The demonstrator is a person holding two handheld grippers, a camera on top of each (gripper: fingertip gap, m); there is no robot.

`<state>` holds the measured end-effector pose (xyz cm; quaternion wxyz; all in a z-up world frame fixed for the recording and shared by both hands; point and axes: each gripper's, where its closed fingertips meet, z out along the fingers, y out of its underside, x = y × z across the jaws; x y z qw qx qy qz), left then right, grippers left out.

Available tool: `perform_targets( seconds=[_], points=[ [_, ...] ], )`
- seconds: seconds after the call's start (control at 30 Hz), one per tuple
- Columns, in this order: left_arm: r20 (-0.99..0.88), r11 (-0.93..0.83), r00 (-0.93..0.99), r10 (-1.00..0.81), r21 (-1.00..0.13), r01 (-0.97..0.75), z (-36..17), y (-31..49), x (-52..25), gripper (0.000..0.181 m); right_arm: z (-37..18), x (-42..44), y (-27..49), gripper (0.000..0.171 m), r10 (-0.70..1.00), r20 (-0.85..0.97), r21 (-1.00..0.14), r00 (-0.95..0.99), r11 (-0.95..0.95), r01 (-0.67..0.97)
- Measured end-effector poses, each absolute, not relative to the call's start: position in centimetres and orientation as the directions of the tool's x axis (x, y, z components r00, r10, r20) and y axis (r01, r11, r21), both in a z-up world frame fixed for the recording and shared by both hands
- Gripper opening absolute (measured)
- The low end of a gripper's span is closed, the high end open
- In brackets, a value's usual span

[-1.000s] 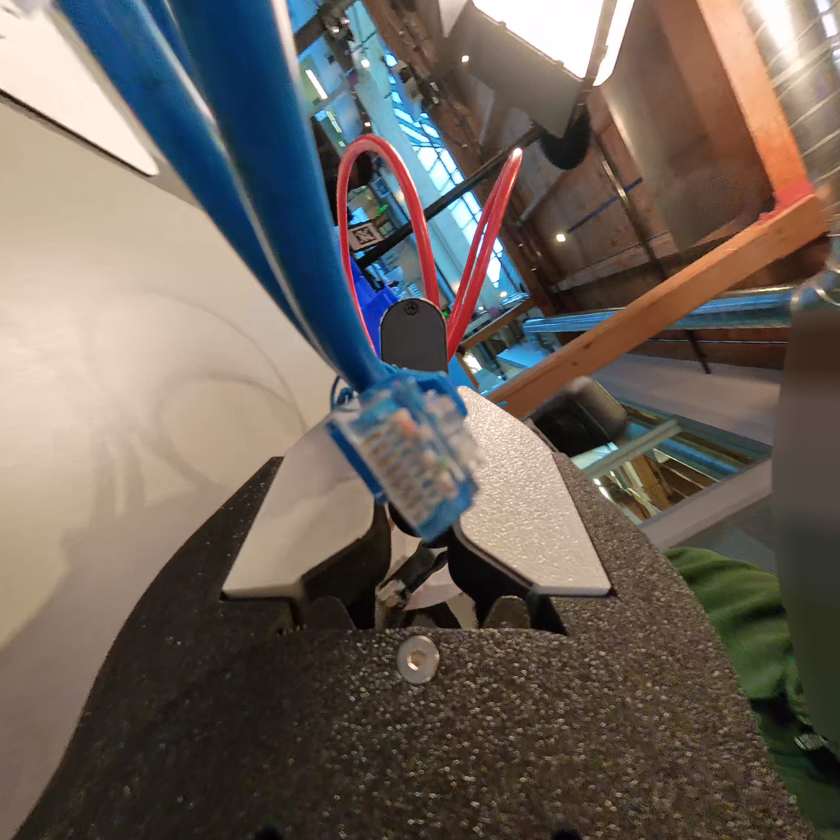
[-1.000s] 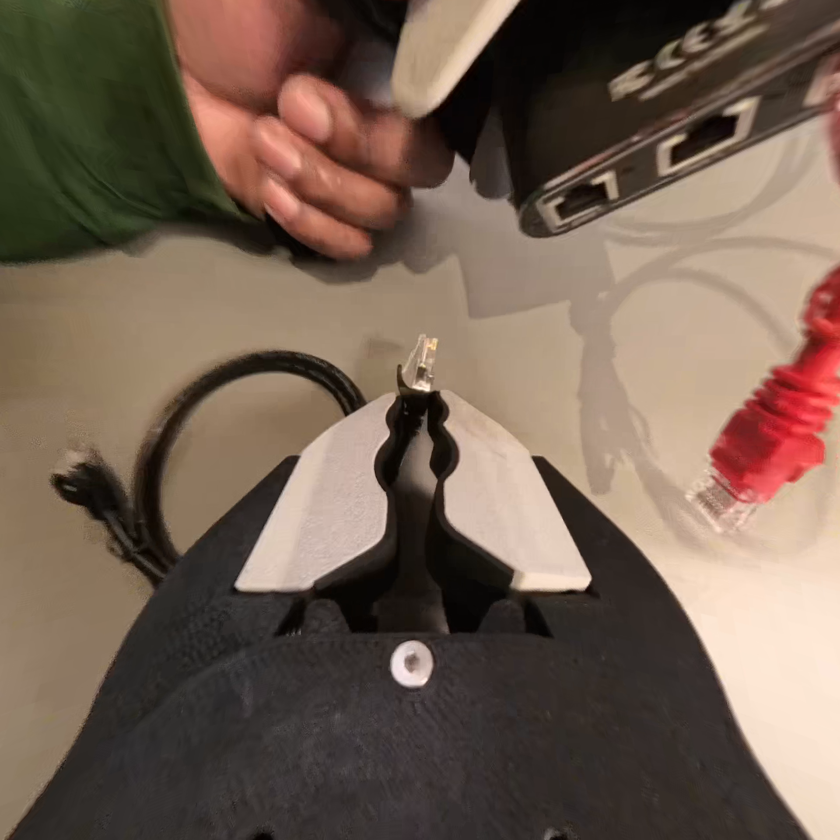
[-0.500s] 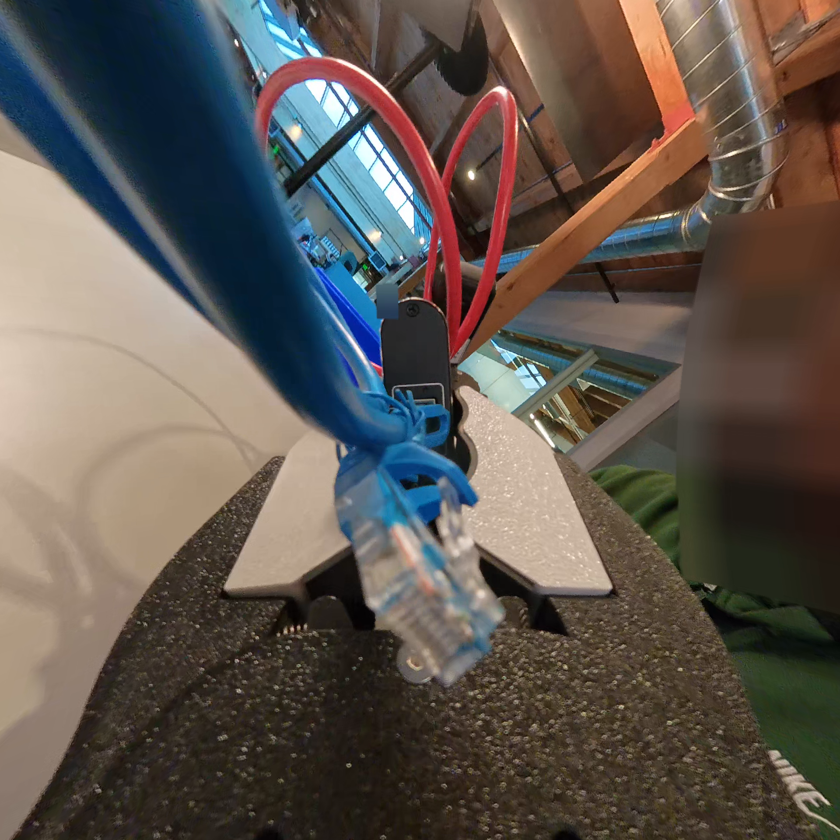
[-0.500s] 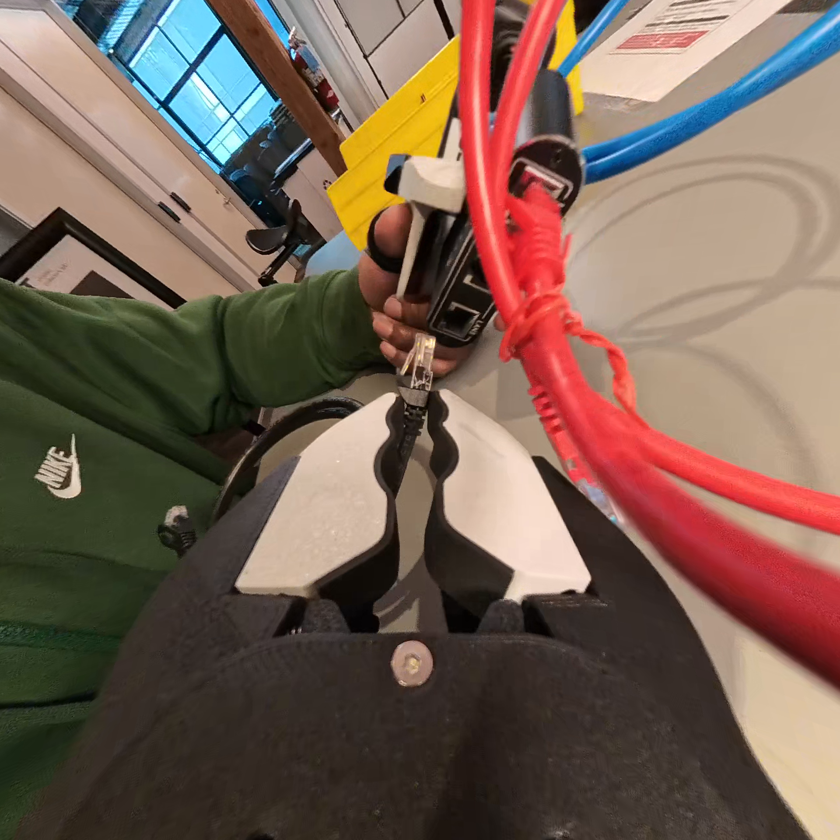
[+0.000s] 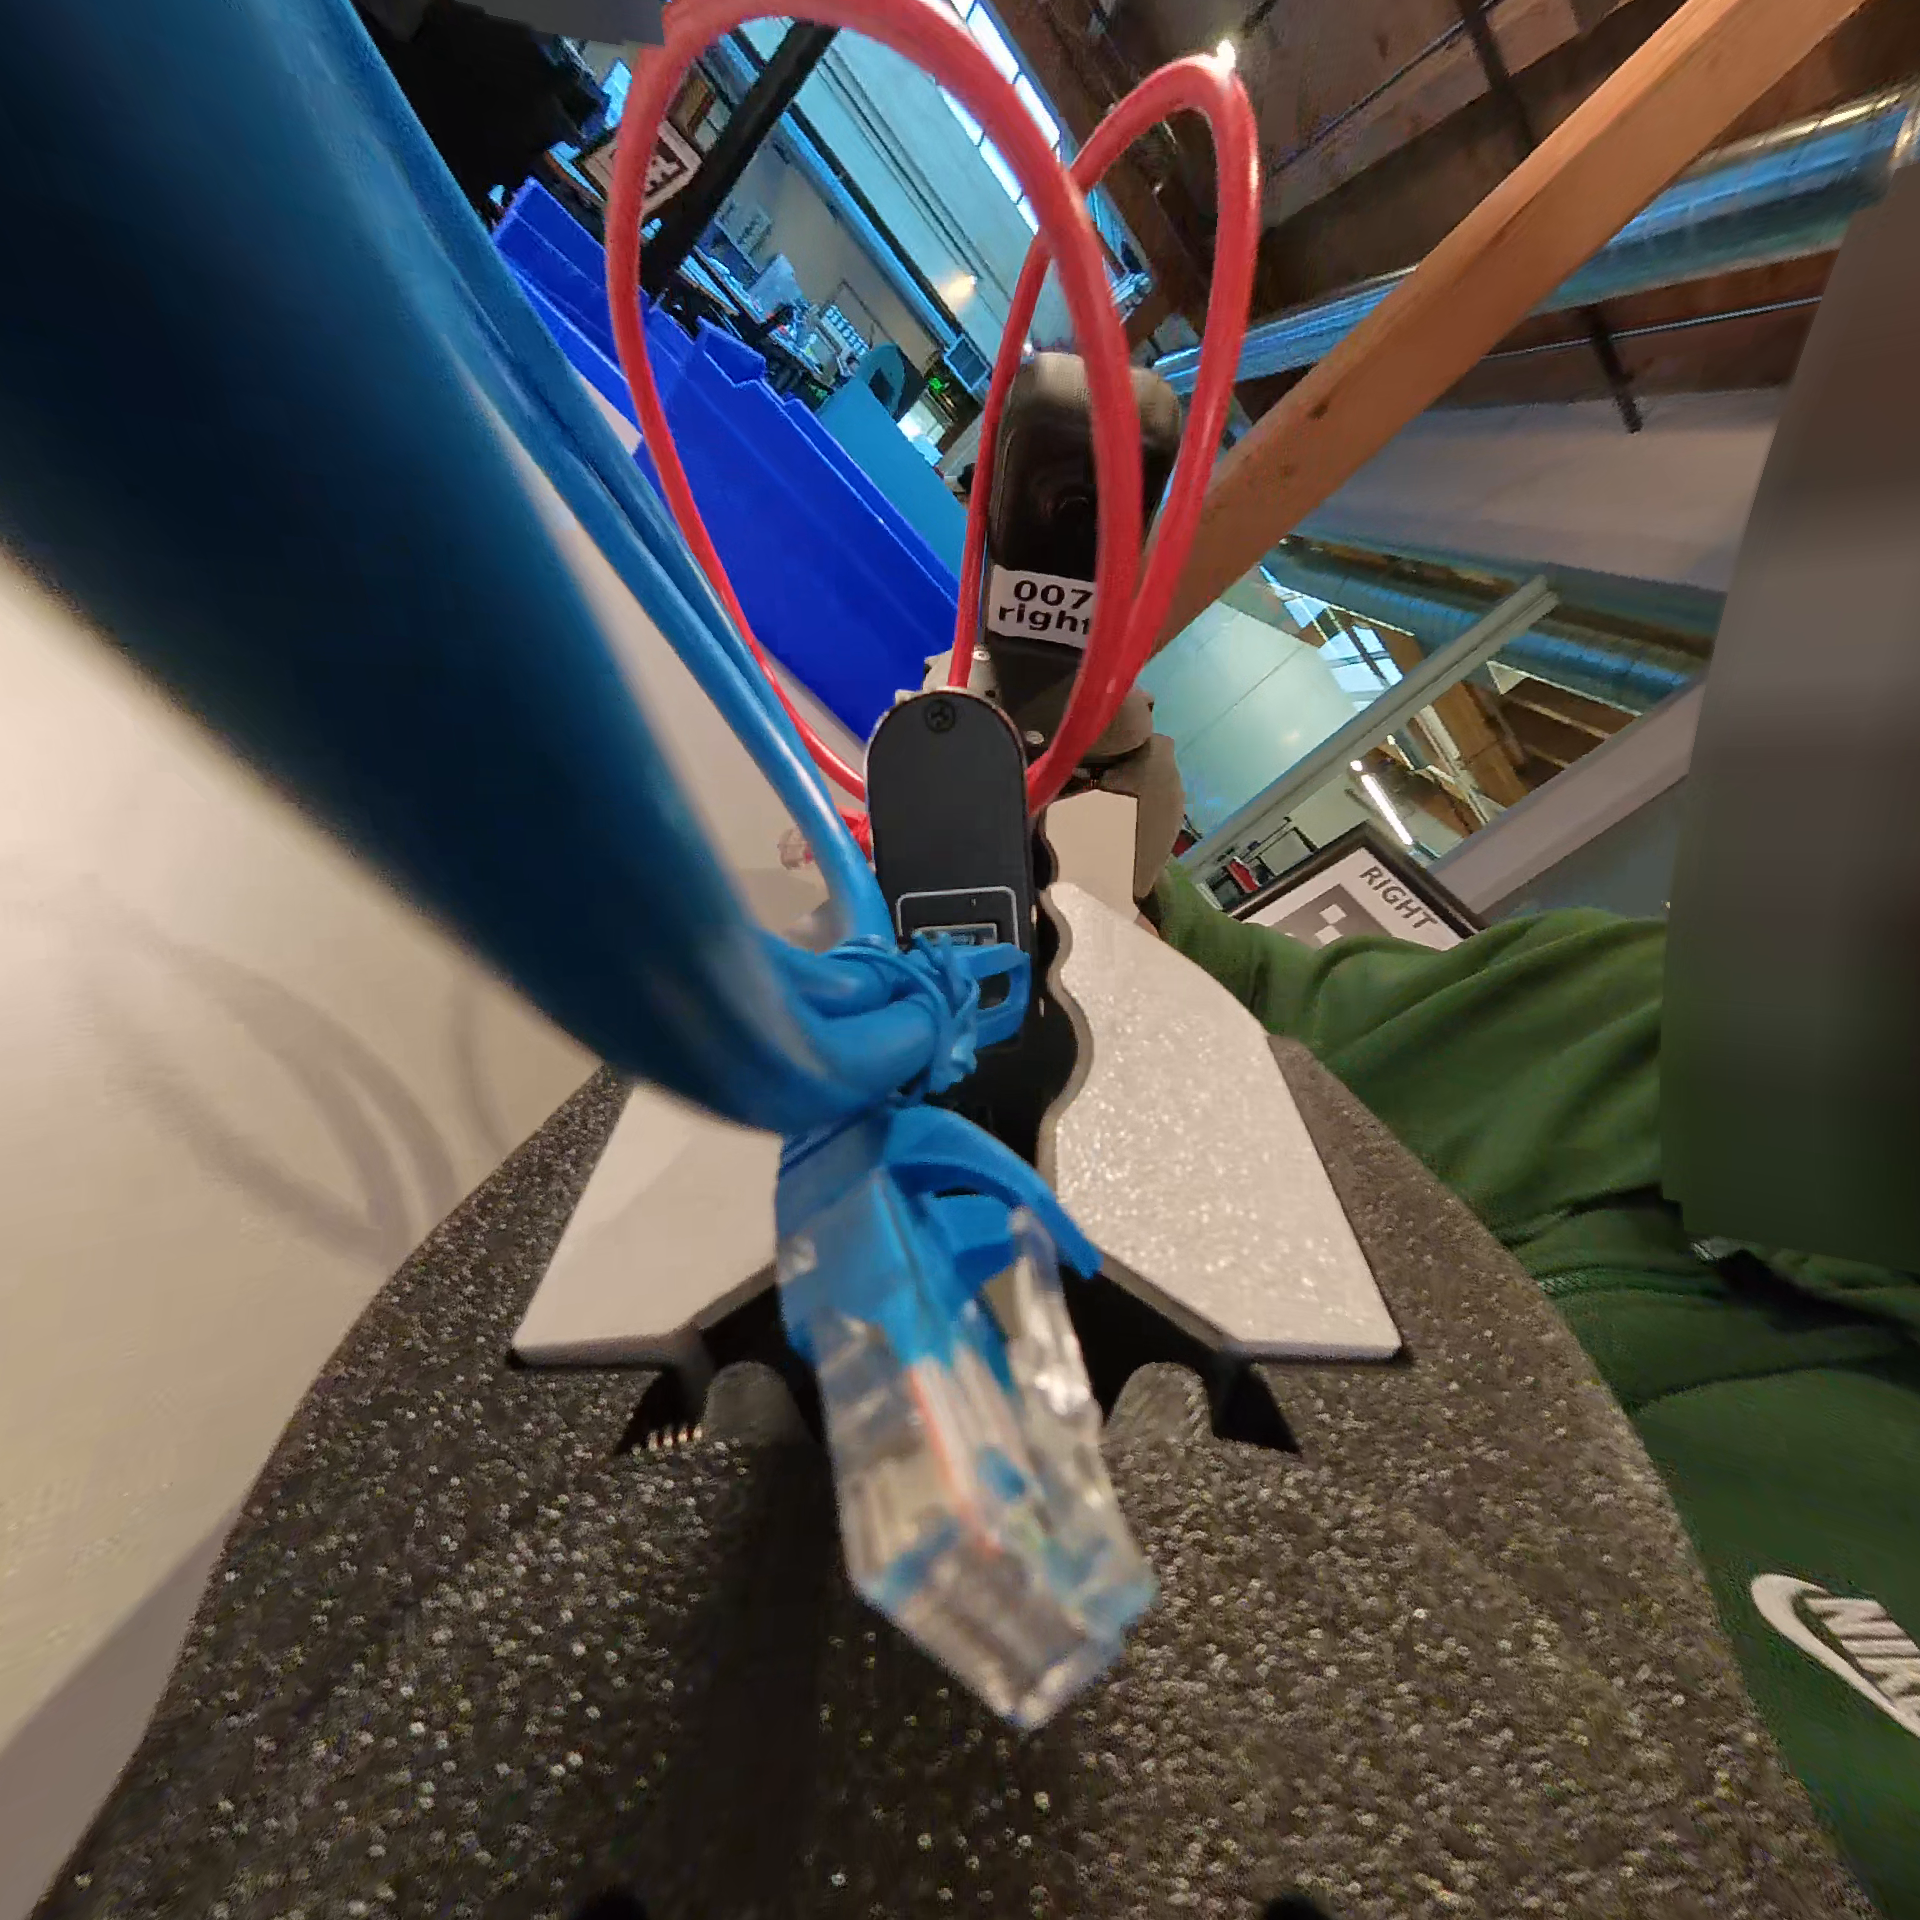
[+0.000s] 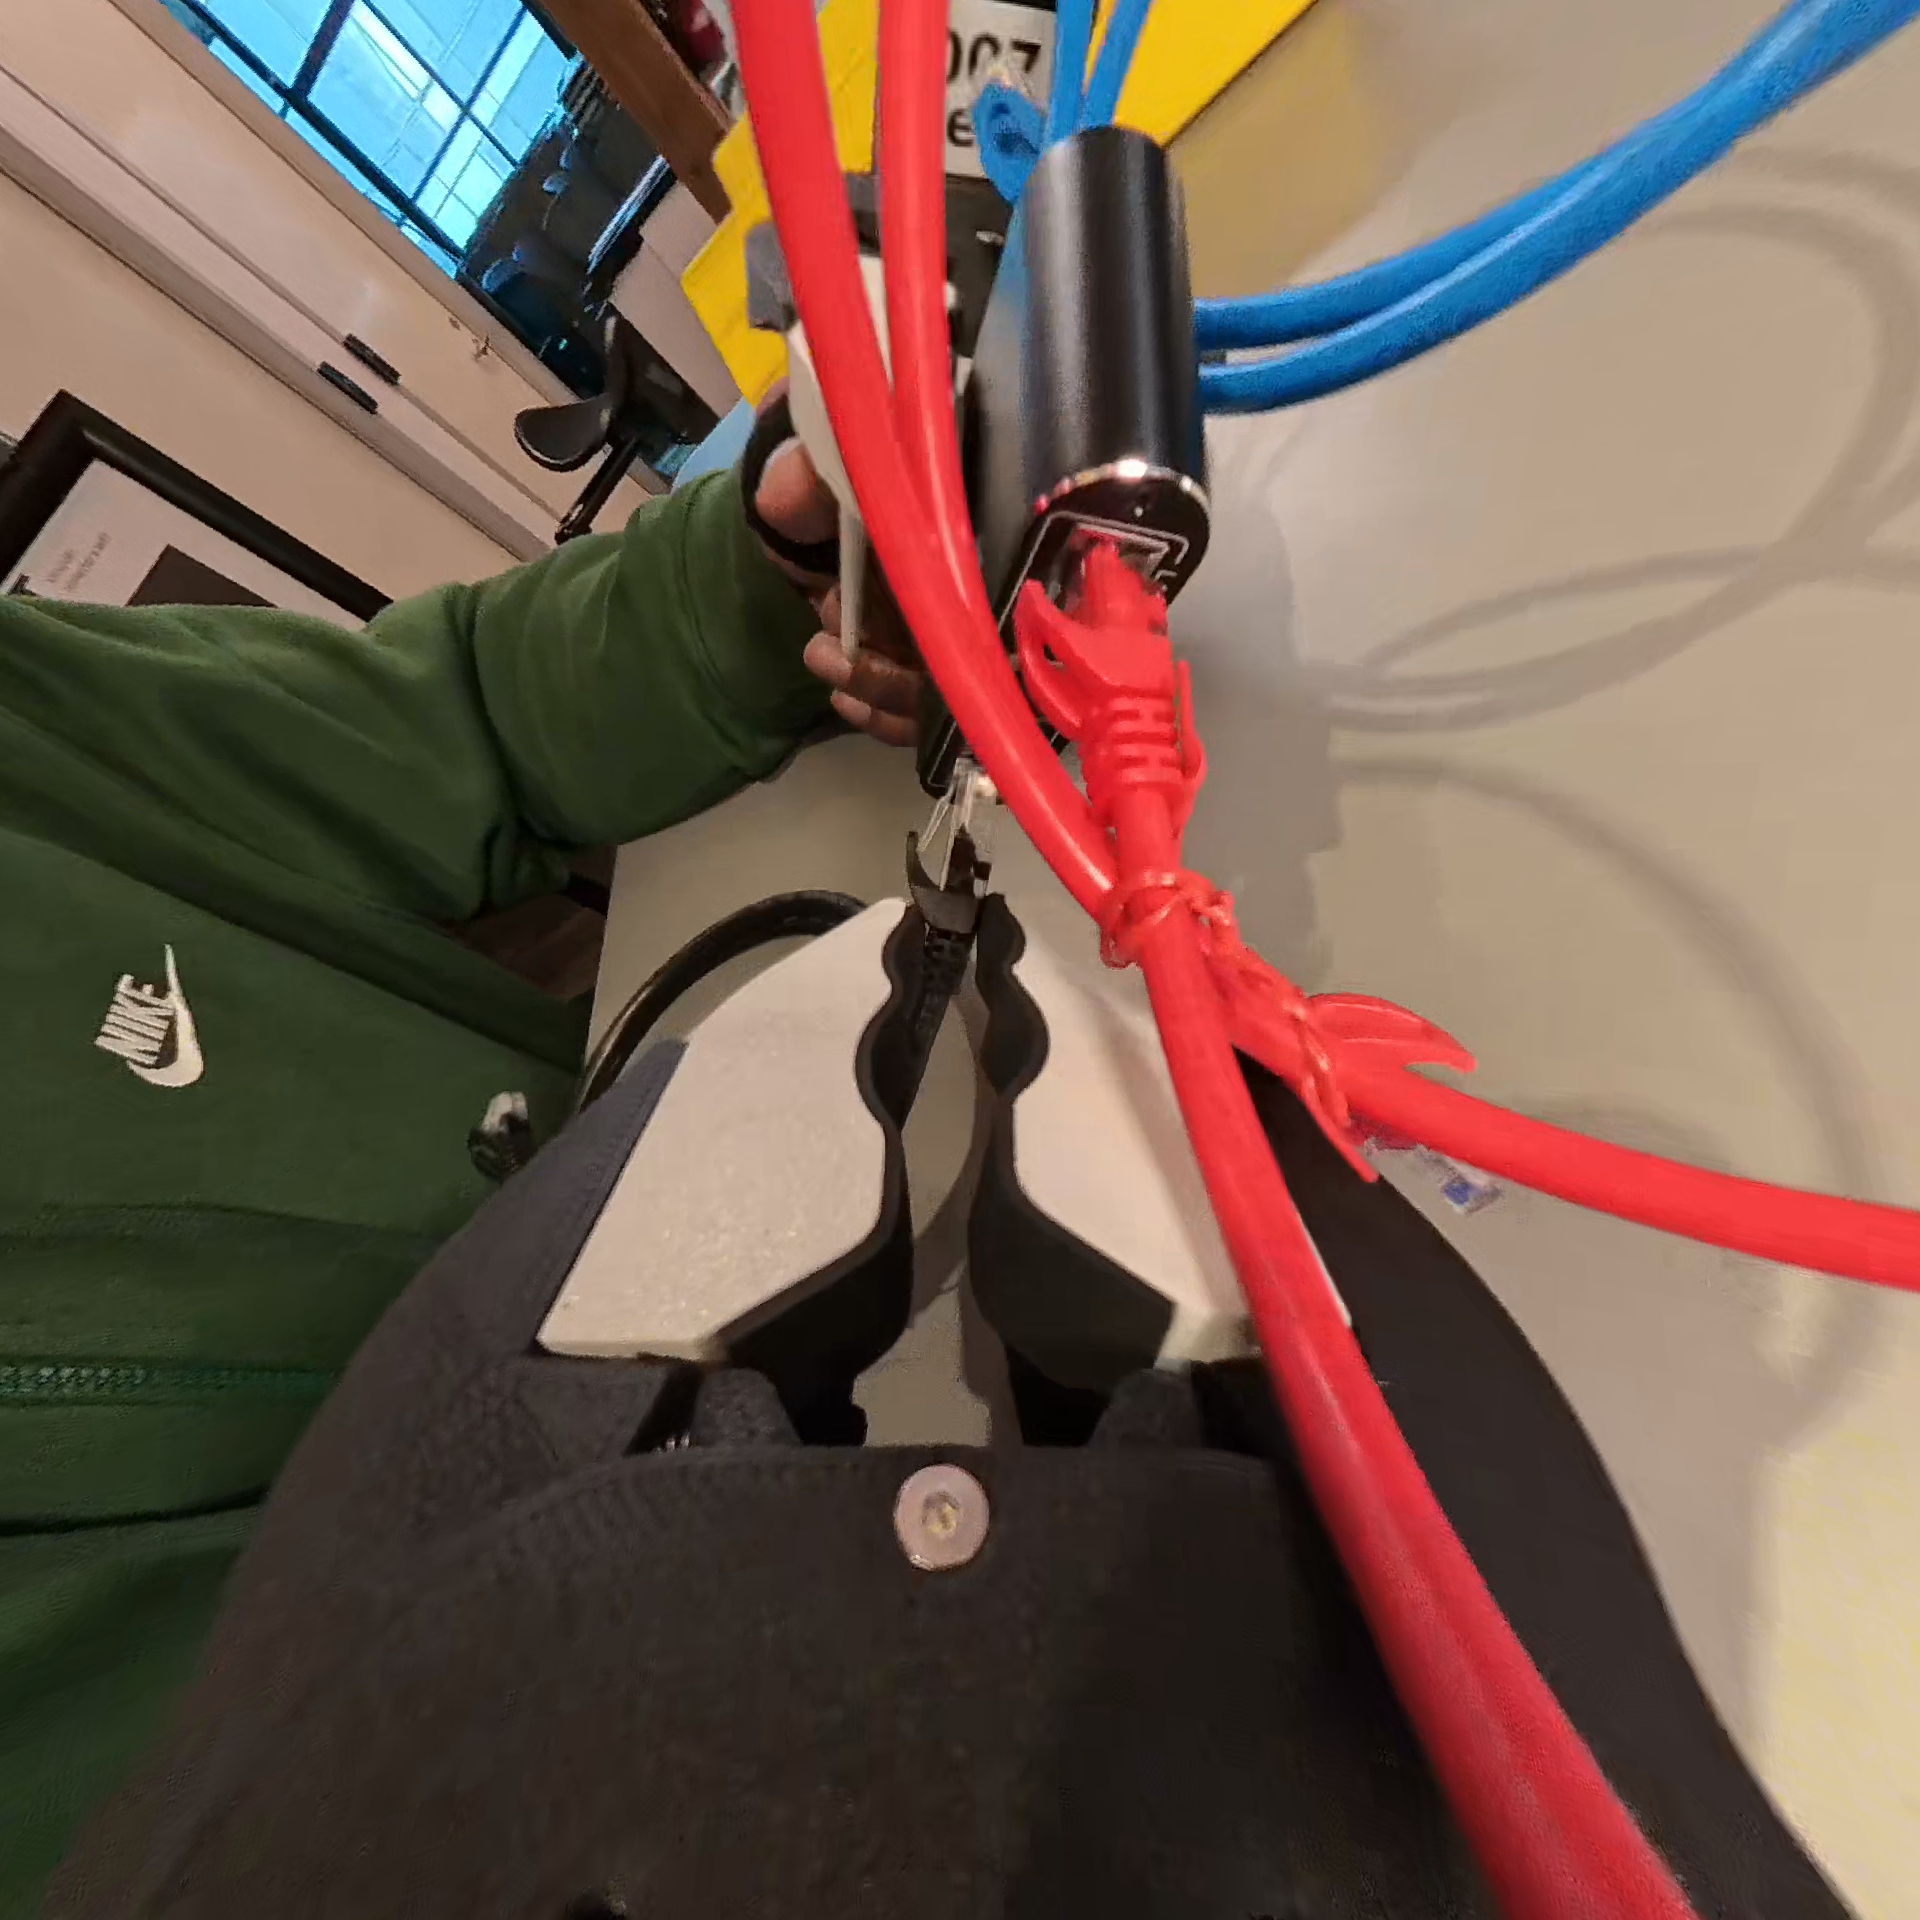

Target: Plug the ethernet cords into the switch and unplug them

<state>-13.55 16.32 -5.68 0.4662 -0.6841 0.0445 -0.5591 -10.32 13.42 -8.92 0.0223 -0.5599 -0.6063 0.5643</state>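
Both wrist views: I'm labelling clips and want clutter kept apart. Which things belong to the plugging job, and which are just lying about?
Part of the job:
- switch, held in the left hand-held gripper
- black cord, clamped in the right hand-held gripper
- red cord, plugged into the switch
- blue cord, hanging loose

Just lying about:
- blue bins
- yellow sheet
- office chair

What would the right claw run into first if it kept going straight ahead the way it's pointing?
Most likely the black switch: the right claw pinches a black cord whose clear plug already sits at the switch's lower port. The red cords cross just beside that line; depth is unclear.
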Motion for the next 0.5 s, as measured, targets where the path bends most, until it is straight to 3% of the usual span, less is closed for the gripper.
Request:
perform_targets(
  seconds=[0.33,0.4,0.43,0.47,0.5],
  points=[
    [0.72,-0.565,0.381,-0.58,-0.692,0.449,-5.8,16.4,-13.0,0.028,-9.8,-9.3,12.7,0.008,0.667,-0.633,-0.668,-0.392,-0.216,0.712],
    [0.732,-0.582,0.385,-0.562,-0.68,0.446,-6.1,16.4,-13.1,0.026,-10.1,-9.7,12.9,0.014,0.697,-0.614,-0.673,-0.37,-0.217,0.707],
    [0.733,-0.582,0.384,-0.561,-0.679,0.447,-6.1,16.3,-13.3,0.027,-10.0,-9.7,13.0,0.008,0.704,-0.605,-0.682,-0.372,-0.216,0.699],
    [0.731,-0.577,0.381,-0.566,-0.682,0.45,-6.0,16.3,-13.4,0.027,-9.7,-9.7,13.0,0.015,0.701,-0.605,-0.688,-0.378,-0.222,0.691],
    [0.726,-0.573,0.381,-0.572,-0.686,0.448,-5.9,16.3,-13.3,0.029,-9.4,-9.7,13.1,0.008,0.69,-0.615,-0.687,-0.381,-0.232,0.689]
  ],
)
